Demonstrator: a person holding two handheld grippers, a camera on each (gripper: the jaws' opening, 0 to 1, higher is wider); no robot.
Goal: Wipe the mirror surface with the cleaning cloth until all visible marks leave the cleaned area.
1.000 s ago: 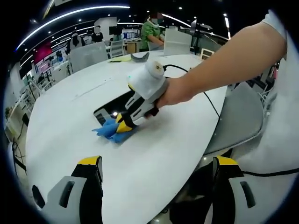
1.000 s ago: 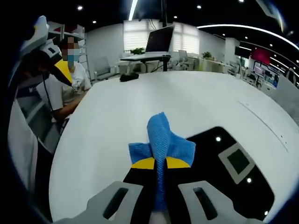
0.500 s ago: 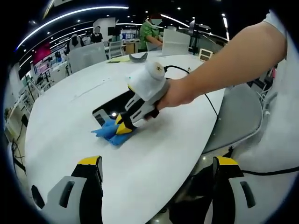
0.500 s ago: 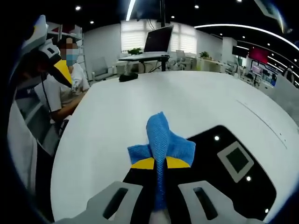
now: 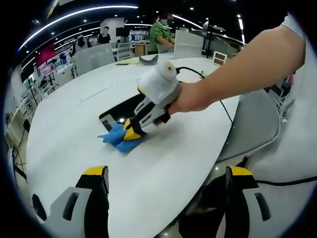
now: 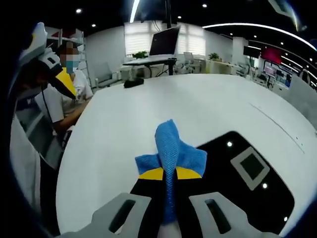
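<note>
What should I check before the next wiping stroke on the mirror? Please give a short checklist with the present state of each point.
1. Blue cleaning cloth gripped by the right gripper: ok, jaws closed on it.
2. Cloth on the mirror: not ok, it lies mostly on the white table beside the mirror's edge.
3. Marks on the mirror: cannot tell, the glass shows reflected ceiling lights.
4. Left gripper clear of the wiping path: ok, jaws open, held back from the mirror.
5. Mirror and cloth both in view: ok.
</note>
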